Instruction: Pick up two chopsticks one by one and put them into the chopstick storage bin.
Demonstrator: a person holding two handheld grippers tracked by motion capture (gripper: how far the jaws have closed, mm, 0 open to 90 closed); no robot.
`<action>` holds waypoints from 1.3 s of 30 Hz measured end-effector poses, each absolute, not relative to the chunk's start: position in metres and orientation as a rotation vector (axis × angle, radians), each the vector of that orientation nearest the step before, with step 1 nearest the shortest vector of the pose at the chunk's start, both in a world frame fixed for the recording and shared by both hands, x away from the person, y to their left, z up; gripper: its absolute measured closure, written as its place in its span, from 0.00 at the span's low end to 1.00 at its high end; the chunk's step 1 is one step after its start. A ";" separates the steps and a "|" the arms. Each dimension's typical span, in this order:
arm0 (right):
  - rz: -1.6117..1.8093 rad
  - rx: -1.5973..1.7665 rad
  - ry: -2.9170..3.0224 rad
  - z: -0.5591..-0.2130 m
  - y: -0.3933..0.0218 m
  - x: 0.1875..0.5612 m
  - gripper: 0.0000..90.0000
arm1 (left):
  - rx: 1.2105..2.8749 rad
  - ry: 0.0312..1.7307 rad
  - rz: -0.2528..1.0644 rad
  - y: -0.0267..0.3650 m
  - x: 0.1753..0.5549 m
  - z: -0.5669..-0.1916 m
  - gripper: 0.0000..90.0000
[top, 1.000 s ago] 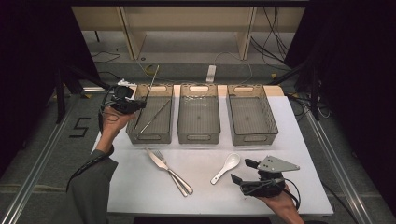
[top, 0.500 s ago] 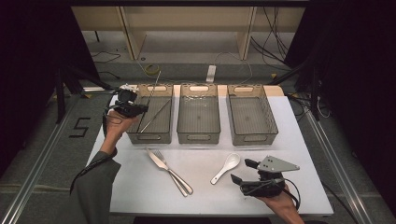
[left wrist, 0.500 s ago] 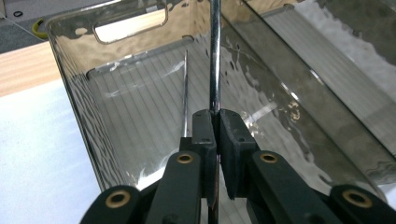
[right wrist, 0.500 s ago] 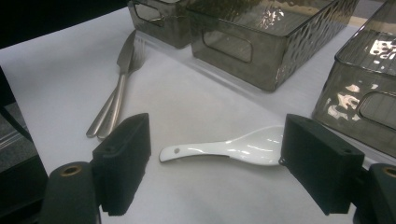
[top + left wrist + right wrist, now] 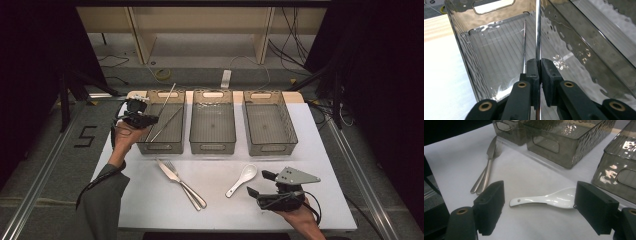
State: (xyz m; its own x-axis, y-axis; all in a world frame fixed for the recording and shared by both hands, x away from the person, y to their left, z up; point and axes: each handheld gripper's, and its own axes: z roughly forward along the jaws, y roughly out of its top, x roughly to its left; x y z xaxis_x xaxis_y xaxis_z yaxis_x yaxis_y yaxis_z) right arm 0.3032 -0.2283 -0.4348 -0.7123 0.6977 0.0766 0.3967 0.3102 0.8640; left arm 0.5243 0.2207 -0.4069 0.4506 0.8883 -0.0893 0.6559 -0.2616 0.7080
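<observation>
In the high view we find the left gripper over the near left corner of the left bin, with a thin metal rod rising from it and leaning toward the far end of that bin; a second rod lies slantwise inside. The right gripper rests at the near right of the table, just beside the white spoon, while a knife and fork lie together nearer the middle. In the left gripper view we see its jaws nearly closed and clamped on the rod, which runs straight ahead along the jaw line over the bin; they have just been opening slightly, with the rod between them. The second rod lies on the bin floor, roughly parallel. We judge that release calls for lowering the held rod lengthwise into the bin. In the right gripper view we see those jaws wide open and empty, the spoon lying crosswise between and just beyond them, handle toward the left jaw. The high view alone places both hands; the gripper views alone settle the grips.
</observation>
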 end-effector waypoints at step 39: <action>1.298 1.077 2.339 -0.441 -0.199 0.337 0.57 | 1.793 1.041 0.346 0.181 0.405 -0.412 0.28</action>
